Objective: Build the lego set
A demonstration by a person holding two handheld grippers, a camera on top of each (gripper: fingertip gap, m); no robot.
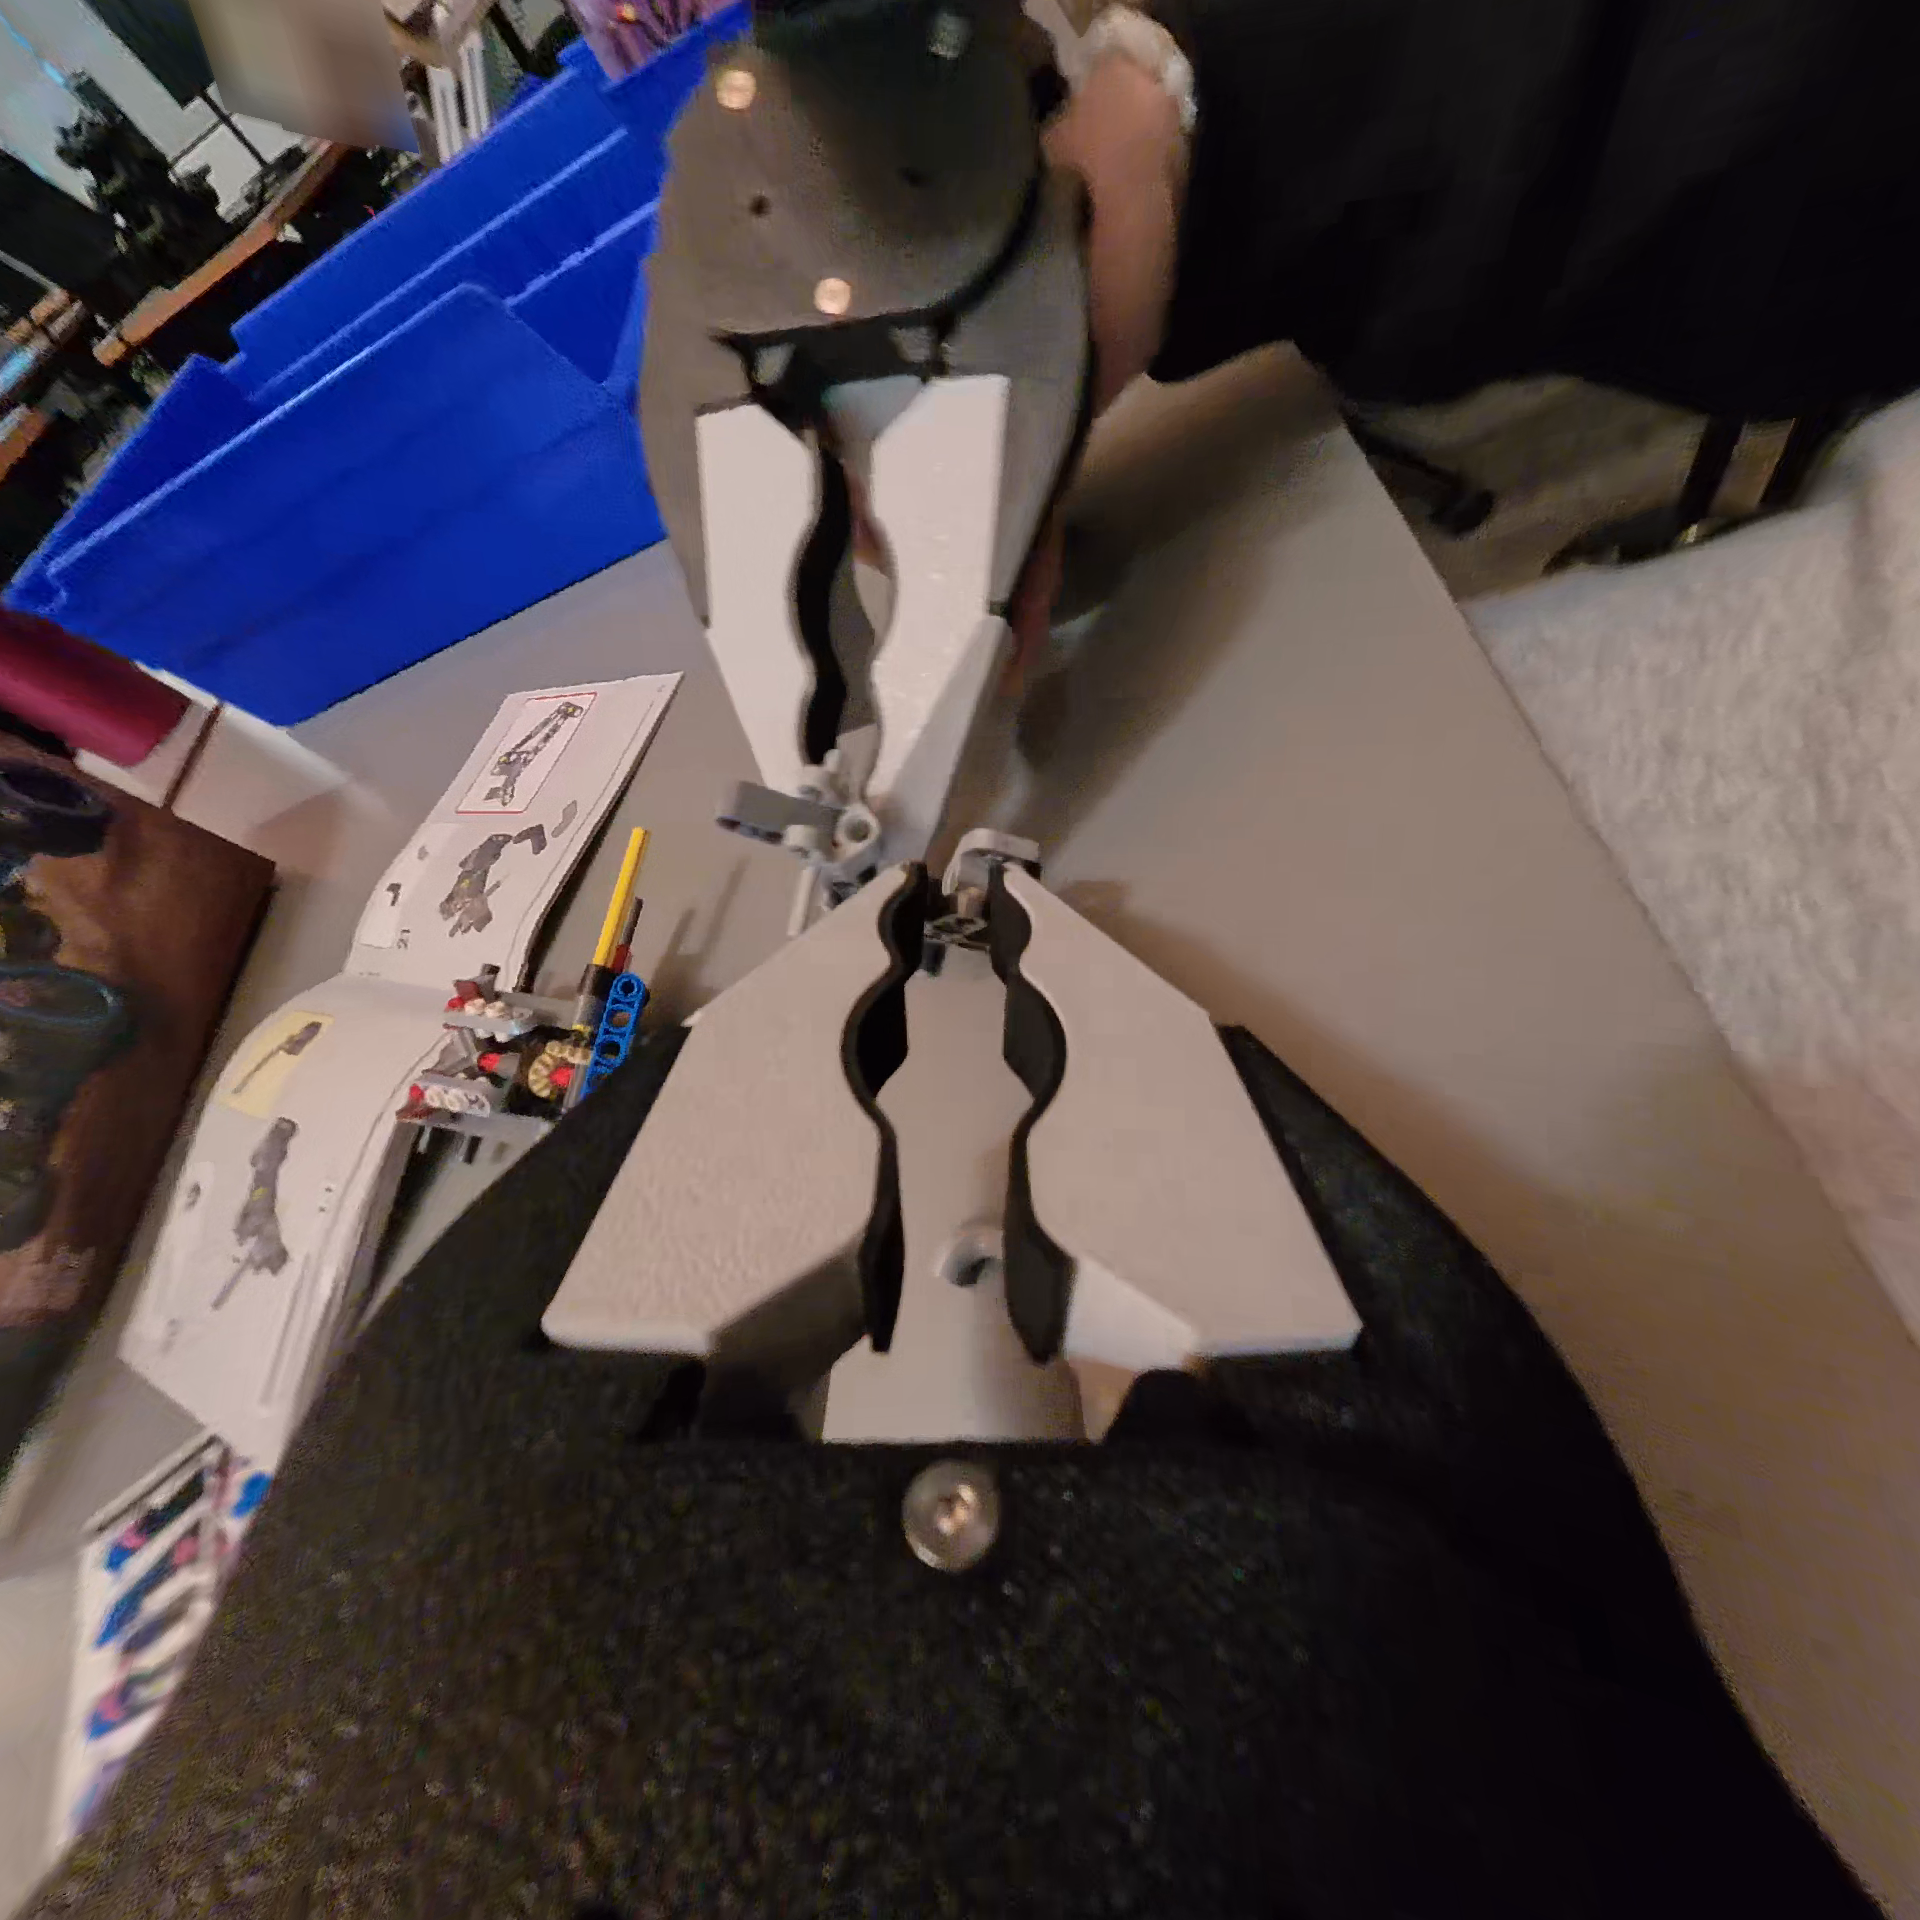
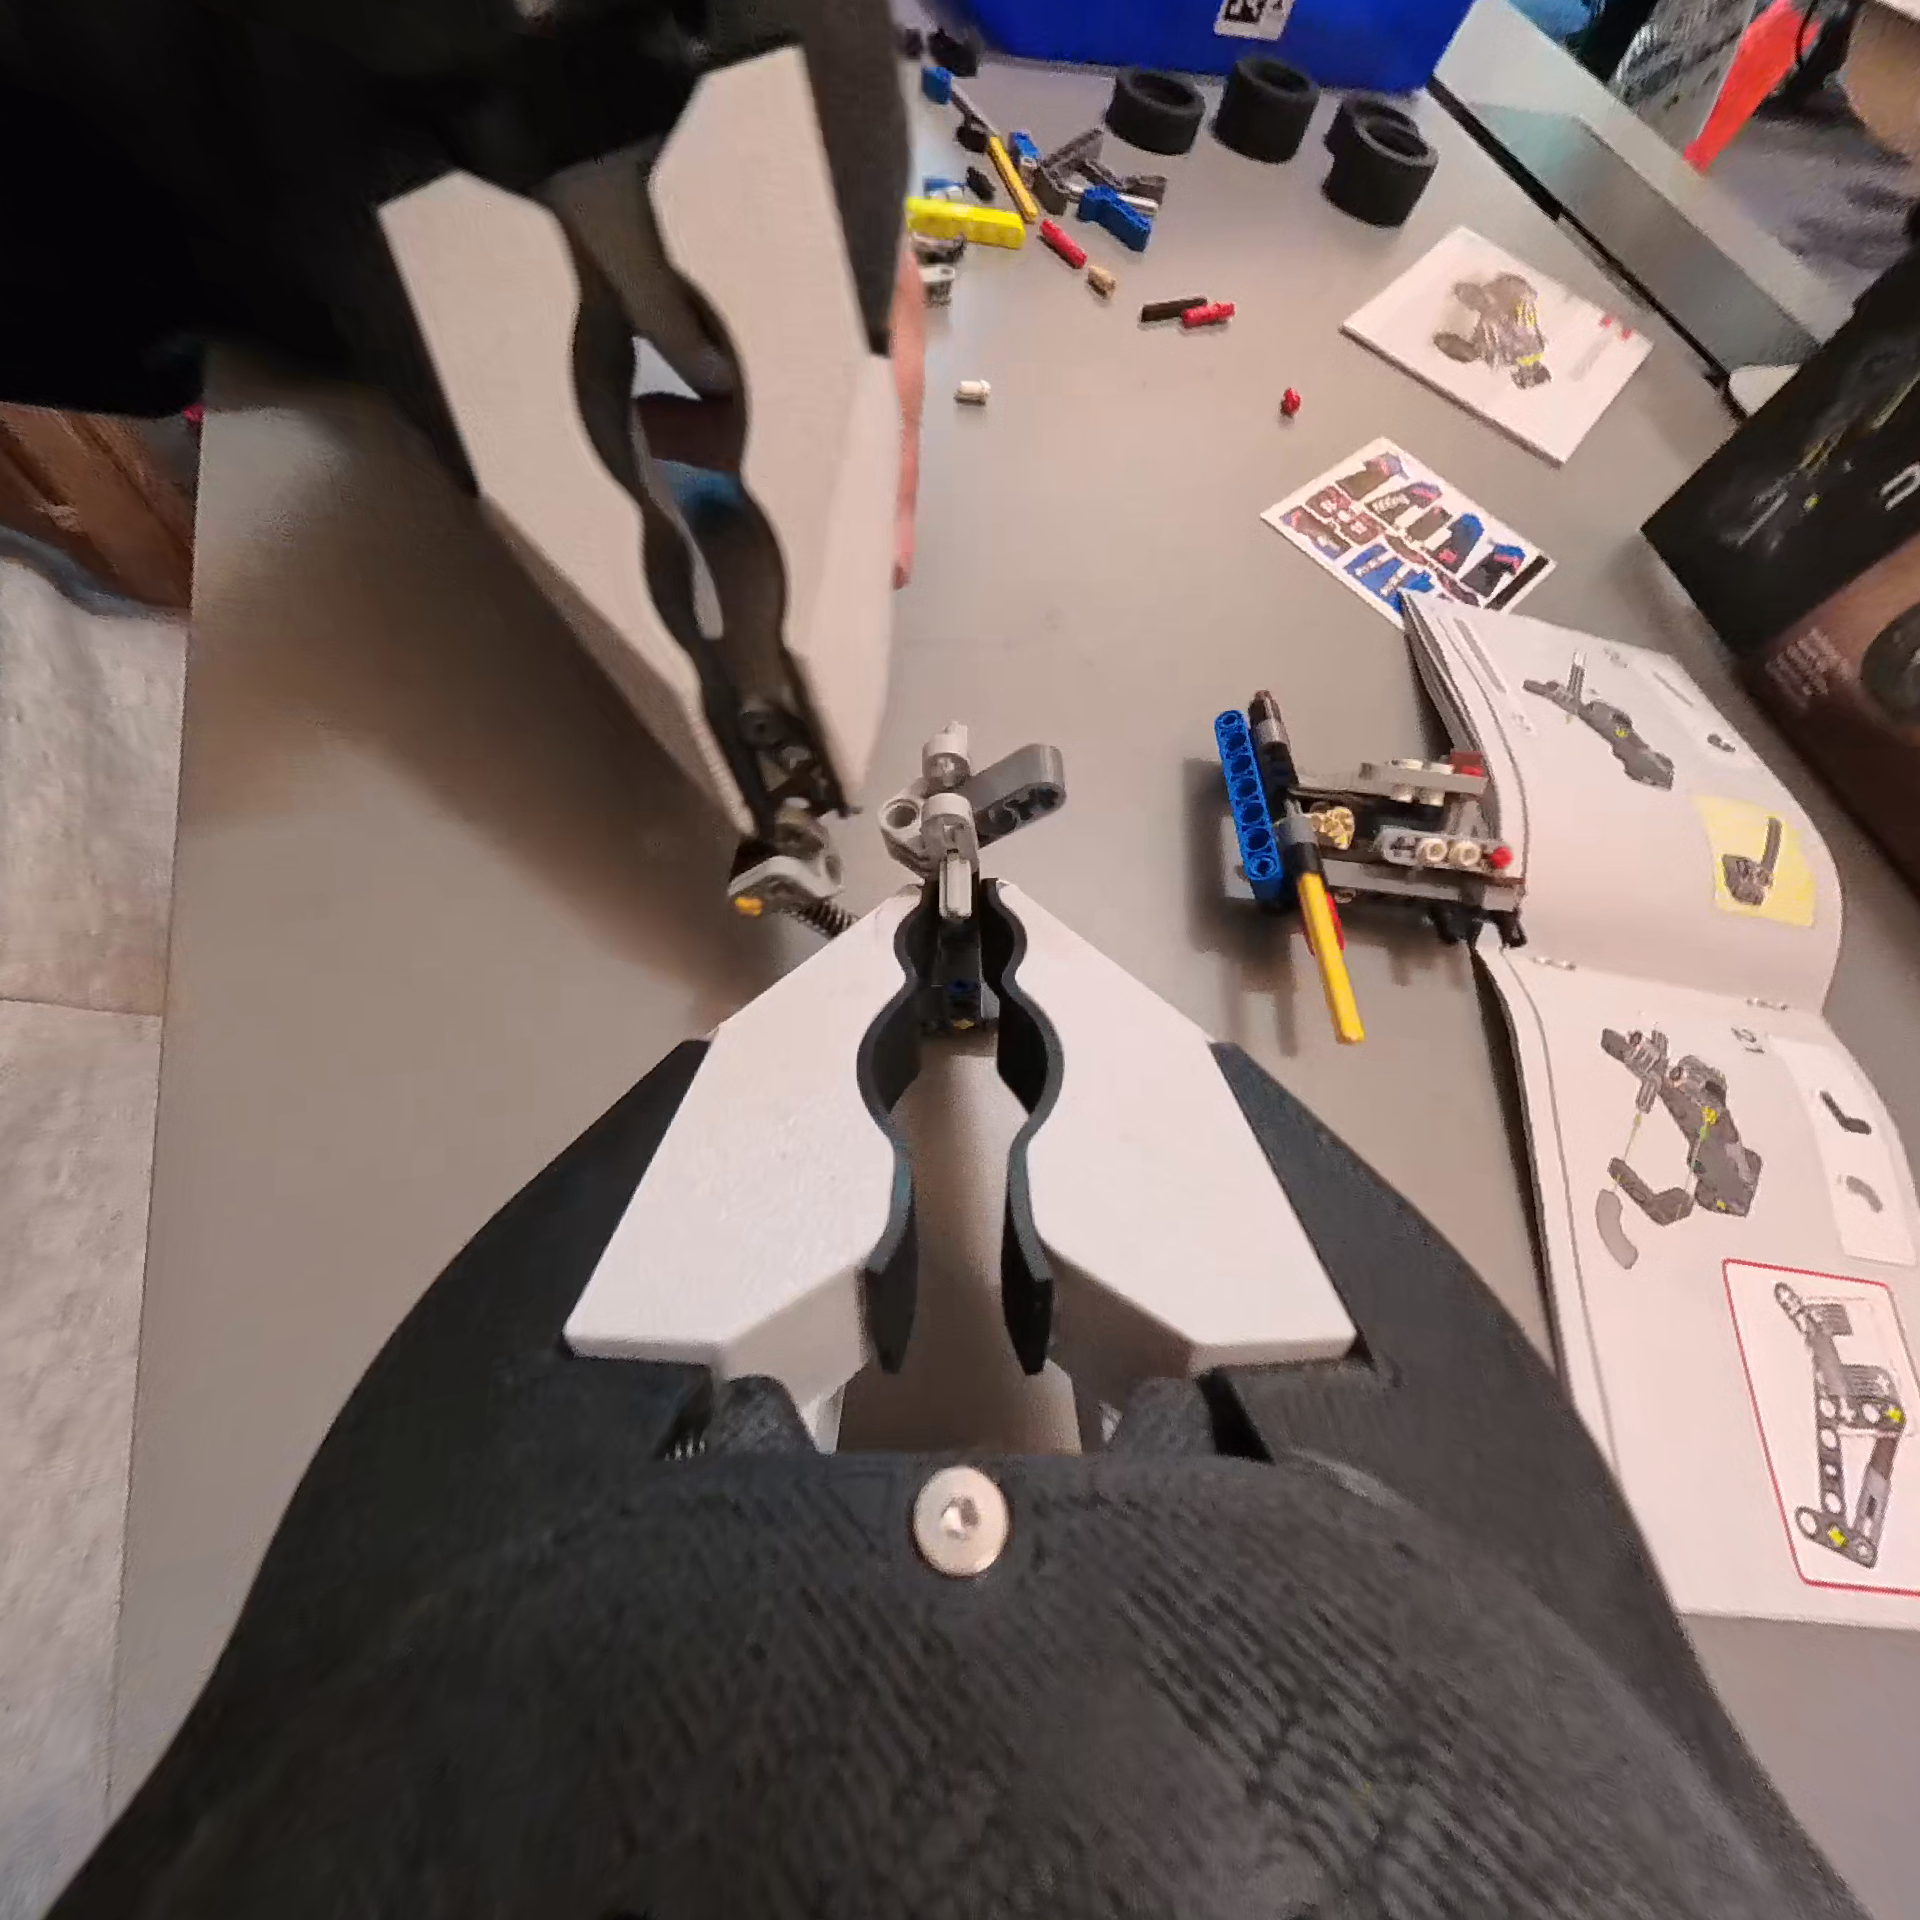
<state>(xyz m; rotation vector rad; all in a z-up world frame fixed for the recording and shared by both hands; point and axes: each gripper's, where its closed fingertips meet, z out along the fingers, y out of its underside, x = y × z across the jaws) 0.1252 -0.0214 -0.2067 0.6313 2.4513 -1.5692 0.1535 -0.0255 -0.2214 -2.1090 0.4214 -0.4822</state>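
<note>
My left gripper (image 1: 956, 896) is shut on a small black and grey lego piece (image 1: 961, 920); in the right wrist view it (image 2: 792, 816) comes in from the upper left, with a grey part and a spring (image 2: 800, 883) hanging below its tips. My right gripper (image 2: 956, 902) is shut on a black and grey sub-assembly (image 2: 951, 821) whose light grey connectors and dark grey beam stick out past the tips. In the left wrist view the right gripper (image 1: 847, 774) points down at mine, its piece (image 1: 821, 826) a short gap away. Both pieces are held above the grey table (image 2: 1091, 623).
A partial build with a blue beam and yellow axle (image 2: 1351, 842) lies beside the open instruction booklet (image 2: 1683, 1091). A sticker sheet (image 2: 1403, 540), loose pieces (image 2: 1039, 218), black tyres (image 2: 1268, 104) and a dark box (image 2: 1808, 499) sit farther off. Blue bins (image 1: 364, 468) stand behind. My left and right fingertips are right by each other.
</note>
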